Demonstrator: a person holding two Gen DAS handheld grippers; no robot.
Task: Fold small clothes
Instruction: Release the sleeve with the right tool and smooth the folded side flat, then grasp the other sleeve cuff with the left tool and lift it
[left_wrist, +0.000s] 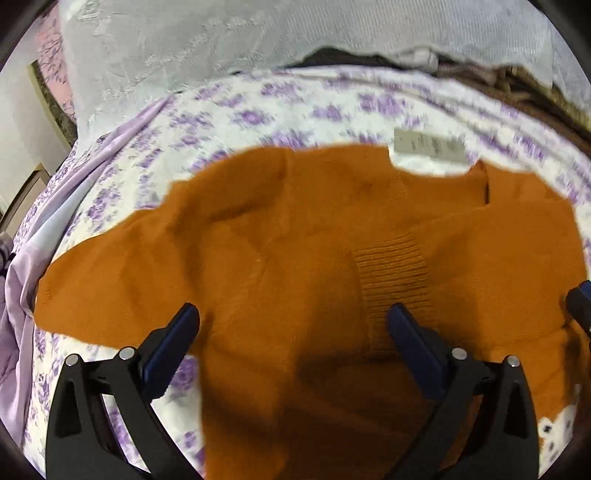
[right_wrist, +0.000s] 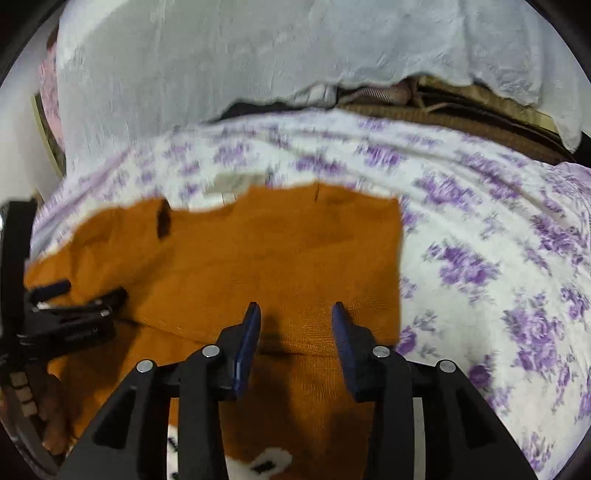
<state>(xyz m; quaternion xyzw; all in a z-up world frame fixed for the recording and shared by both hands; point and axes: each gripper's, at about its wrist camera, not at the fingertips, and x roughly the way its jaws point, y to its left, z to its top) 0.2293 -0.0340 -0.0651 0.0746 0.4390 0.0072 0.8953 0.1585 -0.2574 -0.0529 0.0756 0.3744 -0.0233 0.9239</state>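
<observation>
An orange knit sweater lies spread on a floral bedsheet. One sleeve reaches left and a ribbed cuff is folded over the body. My left gripper is open above the sweater's middle and holds nothing. In the right wrist view the sweater has a straight folded right edge. My right gripper is open over its lower part, empty. The left gripper shows at the left edge there, and the right gripper's tip shows at the left view's right edge.
A white-and-purple floral sheet covers the bed. A pale grey blanket lies bunched at the far side. Brown and dark fabrics are tucked under it at the back right. A lilac cloth hangs at the left.
</observation>
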